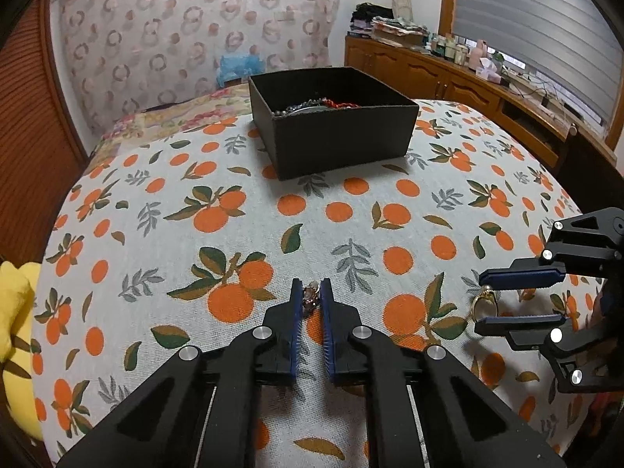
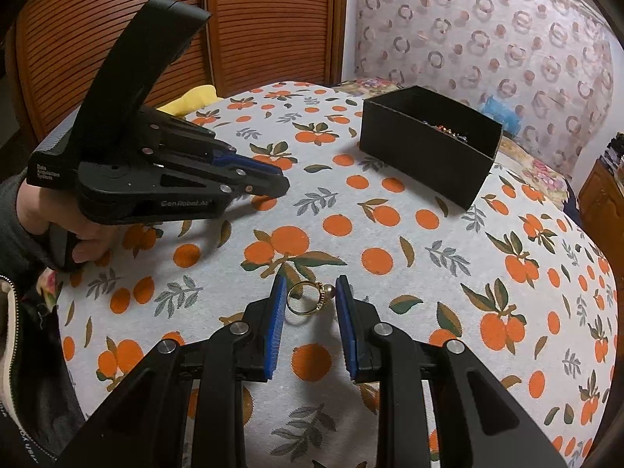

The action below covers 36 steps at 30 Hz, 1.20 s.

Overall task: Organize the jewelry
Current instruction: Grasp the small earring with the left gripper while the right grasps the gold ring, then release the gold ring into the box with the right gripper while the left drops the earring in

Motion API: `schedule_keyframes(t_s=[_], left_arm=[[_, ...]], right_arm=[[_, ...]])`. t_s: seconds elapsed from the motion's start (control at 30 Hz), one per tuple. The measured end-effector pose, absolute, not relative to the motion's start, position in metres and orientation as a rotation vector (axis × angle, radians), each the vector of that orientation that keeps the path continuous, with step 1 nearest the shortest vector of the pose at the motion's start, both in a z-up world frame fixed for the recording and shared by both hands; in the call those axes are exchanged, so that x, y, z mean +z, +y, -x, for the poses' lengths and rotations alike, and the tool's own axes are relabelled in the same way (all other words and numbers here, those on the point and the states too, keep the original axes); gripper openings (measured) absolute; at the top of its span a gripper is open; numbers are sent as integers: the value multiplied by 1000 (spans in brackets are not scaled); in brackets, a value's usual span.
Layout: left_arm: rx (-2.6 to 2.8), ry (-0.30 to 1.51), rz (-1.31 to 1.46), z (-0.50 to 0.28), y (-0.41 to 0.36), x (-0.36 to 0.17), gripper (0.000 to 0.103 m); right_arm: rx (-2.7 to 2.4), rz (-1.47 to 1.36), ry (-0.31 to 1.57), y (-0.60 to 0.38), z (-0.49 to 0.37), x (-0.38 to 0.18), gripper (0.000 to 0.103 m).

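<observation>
Two grips: left gripper (image 1: 311, 292) pinches a small jewel (image 1: 311, 297); right gripper (image 2: 310, 292) squeezes a gold ring (image 2: 308, 297).
Risk: either could slip (tiny things) before reaching the black box (image 1: 343, 132).

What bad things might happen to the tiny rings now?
1. The left gripper pinches a small jewelled piece only at its fingertips; it might slip out on the way to the black box.
2. The gold ring sits between the right gripper pads, standing up; it might pop sideways or roll away on the cloth.
</observation>
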<state>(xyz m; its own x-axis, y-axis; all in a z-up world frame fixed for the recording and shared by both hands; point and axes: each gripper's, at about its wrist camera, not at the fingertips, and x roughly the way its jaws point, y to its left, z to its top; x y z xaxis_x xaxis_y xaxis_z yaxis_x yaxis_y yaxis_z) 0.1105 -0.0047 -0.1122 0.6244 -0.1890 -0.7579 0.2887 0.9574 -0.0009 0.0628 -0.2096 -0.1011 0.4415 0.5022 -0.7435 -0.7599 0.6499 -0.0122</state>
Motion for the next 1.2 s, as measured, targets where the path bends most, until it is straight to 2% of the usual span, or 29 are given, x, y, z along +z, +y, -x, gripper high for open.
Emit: schedule_keyframes(t_s=[0.57, 0.9, 1.2], left_arm=[[-282, 776, -127, -124, -9, -80, 8], [-280, 742, -129, -149, -8, -60, 8], [-290, 719, -128, -174, -11, -48, 8]], right_arm=[[767, 327, 712, -225, -110, -66, 28], [734, 291, 662, -223, -171, -40, 28], [693, 284, 669, -211, -227, -44, 28]])
